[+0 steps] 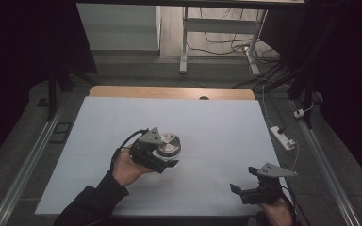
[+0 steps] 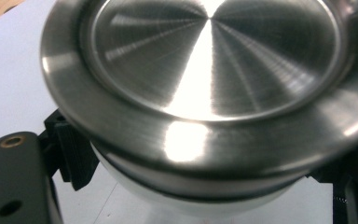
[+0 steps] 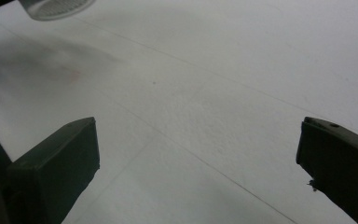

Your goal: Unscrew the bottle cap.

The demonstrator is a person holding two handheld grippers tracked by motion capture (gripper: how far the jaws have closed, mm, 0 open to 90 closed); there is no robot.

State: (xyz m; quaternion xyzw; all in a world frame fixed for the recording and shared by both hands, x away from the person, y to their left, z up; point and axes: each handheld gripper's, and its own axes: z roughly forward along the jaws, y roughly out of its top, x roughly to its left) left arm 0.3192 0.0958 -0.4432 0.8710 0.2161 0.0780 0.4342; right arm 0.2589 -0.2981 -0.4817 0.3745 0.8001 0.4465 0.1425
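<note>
The jar [image 1: 168, 146] at frame centre is pinched by the left gripper [image 1: 162, 157]; its smooth lid [image 2: 205, 70] could slip. The right gripper [image 1: 247, 181] is spread, empty.

A round container with a brushed stainless-steel lid [image 1: 168, 143] sits a little left of the white table's centre, toward seven o'clock from its middle. The lid is on, a shallow dished disc with a broad flat rim and fine radial brush marks that catch a bright streak of light. Under the rim runs a dark band, and below that a white, rounded body [image 2: 191, 201] shows. In the left gripper view the lid [image 2: 209, 70] appears slightly tilted; whether the base touches the table cannot be told.
</note>
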